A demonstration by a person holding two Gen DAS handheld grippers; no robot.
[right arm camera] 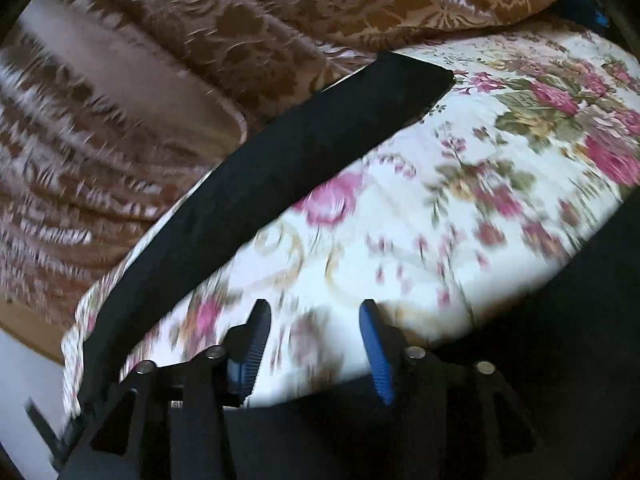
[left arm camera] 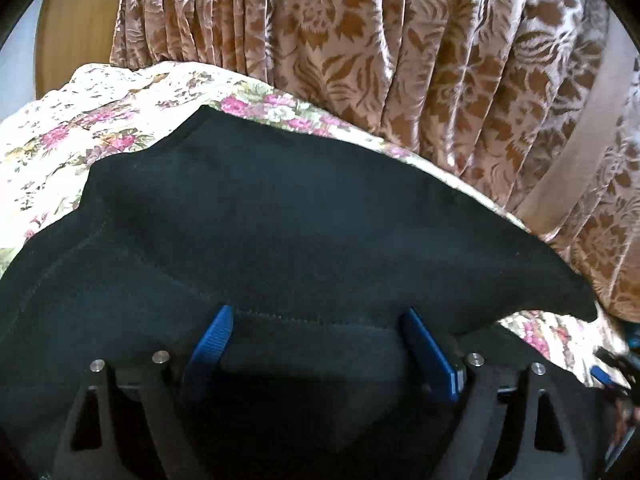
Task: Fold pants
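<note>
The left gripper (left arm camera: 320, 328) stands with its blue ribbed fingers (left arm camera: 212, 340) spread wide, both pads clear of the cloth. Between and beyond them lie the black fabric pants (left arm camera: 304, 216), a stitched hem edge running across the gap (no pinch is visible). The pants spread flat over the floral quilted bedspread (left arm camera: 100, 120), white with pink roses, reaching its far edge.

The right gripper (right arm camera: 316, 328) has its fingers parted about halfway, nothing between them; under them lies bare bedspread (right arm camera: 460, 184). A long black strip of the pants (right arm camera: 288, 168) runs diagonally along the bedspread's left edge, well apart from the fingertips. More dark cloth fills the lower foreground.

Behind the bed hangs a brown-and-cream patterned pleated curtain (left arm camera: 400, 40) with a plain beige tie-band (left arm camera: 580, 140), close against the bed edge. A pale wooden panel (left arm camera: 76, 20) shows at the upper left. The right view is motion-blurred, so fine detail is unreadable. The second gripper is only a cut-off sliver at the left view's right rim.
</note>
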